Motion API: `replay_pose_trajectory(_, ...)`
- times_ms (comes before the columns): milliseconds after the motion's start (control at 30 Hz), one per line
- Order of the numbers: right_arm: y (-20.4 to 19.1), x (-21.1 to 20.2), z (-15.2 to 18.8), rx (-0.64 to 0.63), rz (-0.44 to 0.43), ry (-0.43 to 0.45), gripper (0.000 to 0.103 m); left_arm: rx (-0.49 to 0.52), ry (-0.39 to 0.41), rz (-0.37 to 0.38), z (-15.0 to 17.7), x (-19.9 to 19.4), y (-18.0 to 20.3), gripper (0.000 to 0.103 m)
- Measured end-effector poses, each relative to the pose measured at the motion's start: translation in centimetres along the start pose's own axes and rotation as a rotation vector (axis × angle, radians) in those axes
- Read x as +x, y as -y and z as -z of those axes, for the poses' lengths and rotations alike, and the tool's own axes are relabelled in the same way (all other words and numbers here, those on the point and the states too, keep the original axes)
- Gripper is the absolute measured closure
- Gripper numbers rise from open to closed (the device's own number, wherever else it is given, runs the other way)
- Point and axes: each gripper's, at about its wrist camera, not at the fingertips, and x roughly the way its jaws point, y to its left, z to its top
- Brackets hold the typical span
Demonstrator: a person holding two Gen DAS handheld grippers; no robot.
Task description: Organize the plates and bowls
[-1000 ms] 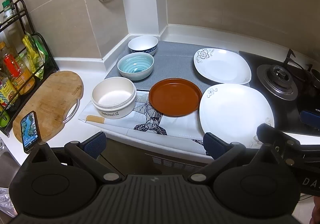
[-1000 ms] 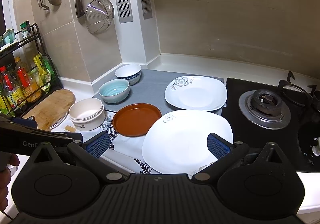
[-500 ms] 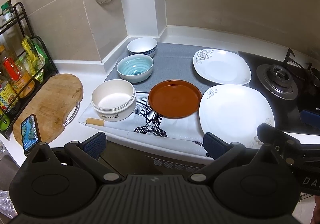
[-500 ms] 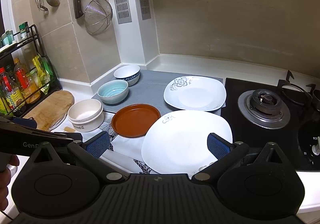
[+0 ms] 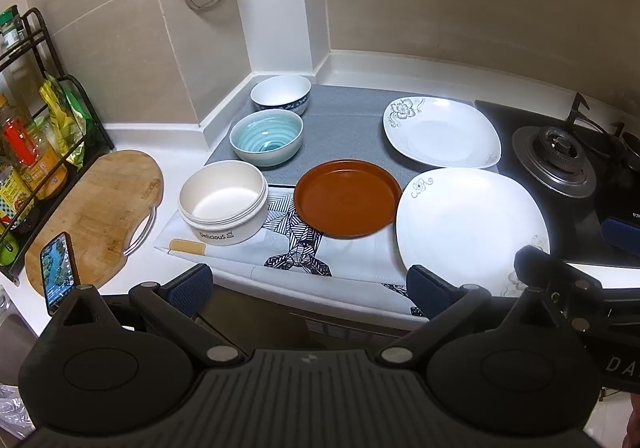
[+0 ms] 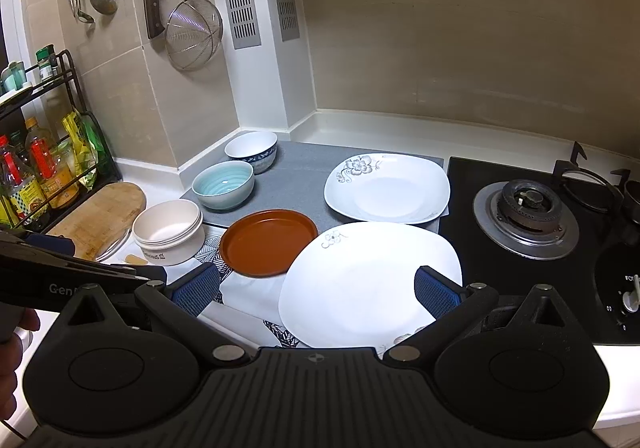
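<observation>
Nothing stacked yet: every plate and bowl lies on its own.

From my left wrist: my left gripper hangs off the counter edge, jaws wide and empty. The cream bowl, teal bowl and blue-patterned bowl stand in a row, apart; the brown plate sits beside the near white plate, with the far white plate behind. From my right wrist: my right gripper is spread open too, holding nothing, poised over the near white plate's front edge. I judge the sorting not begun; all stacking remains.
</observation>
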Motion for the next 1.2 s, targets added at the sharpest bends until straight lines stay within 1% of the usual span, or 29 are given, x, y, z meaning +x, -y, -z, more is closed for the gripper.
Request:
replay_pose_trajectory(967,0.4,0.1,0.0,0.003,0.0,0.0,0.0,0.009,-0.001,-0.001,-0.1,0.3,0.4,0.0)
replay_pose_trajectory(1133,0.5,0.3,-0.1,0.006,-0.005,-0.006,0.0,0.005,-0.011,-0.006,0.0,0.5,0.4,0.0)
replay_pose_trajectory(1200,1.0,0.5,-0.1,0.01,-0.014,-0.012,0.0,-0.006,-0.022,0.005,0.0,0.7,0.2,0.0)
